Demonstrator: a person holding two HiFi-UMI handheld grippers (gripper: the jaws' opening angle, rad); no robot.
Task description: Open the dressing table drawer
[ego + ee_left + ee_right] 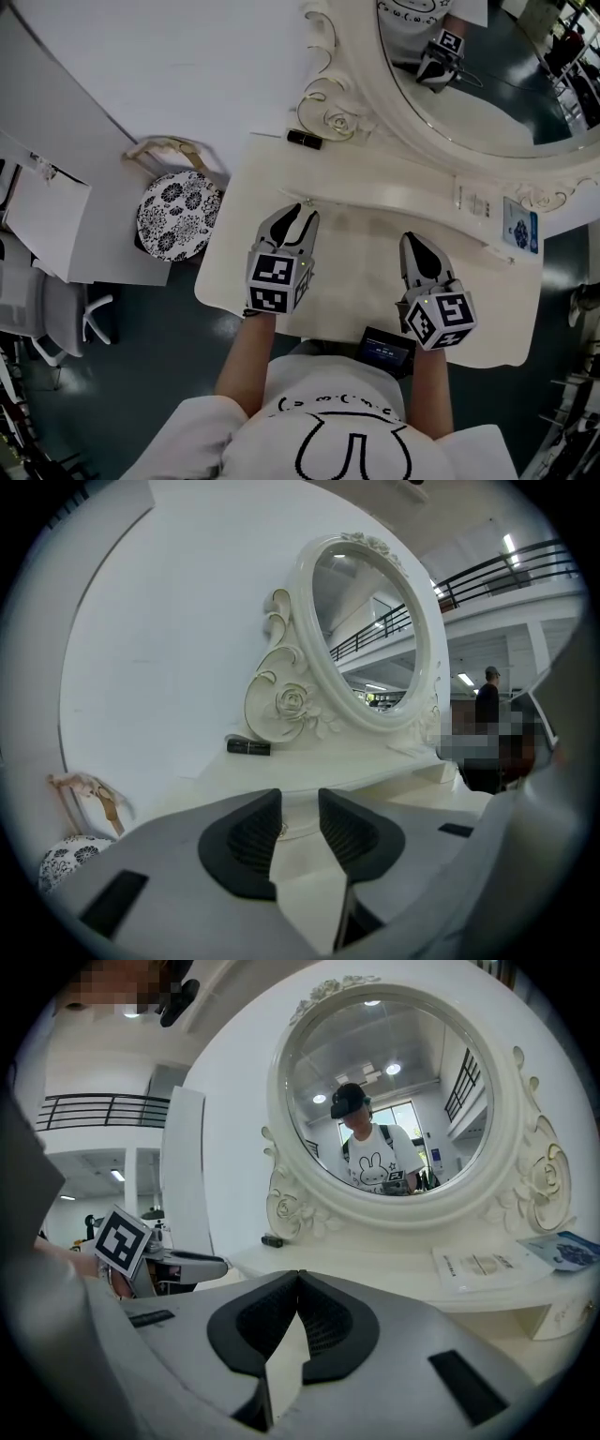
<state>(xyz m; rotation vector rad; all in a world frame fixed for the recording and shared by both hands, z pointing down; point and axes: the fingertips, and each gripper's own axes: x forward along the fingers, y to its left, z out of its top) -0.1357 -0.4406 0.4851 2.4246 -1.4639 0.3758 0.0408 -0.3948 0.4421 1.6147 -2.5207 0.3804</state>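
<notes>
we hold the left gripper (305, 212) with jaws apart and empty so it can pinch the knob (273, 829) of the little drawer (300, 806) just ahead under the mirror (487, 75), while the right gripper (411, 240) (pinched shut, holding nothing) waits alongside.

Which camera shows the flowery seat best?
The head view: the round flowery seat shows almost whole, from above. The left gripper view catches only its edge low at the left; the right gripper view misses it.

mirror (497, 89) at back of dressing table (370, 239) | tube (304, 139) left of mirror | stool (178, 214) left of dressing table
</notes>
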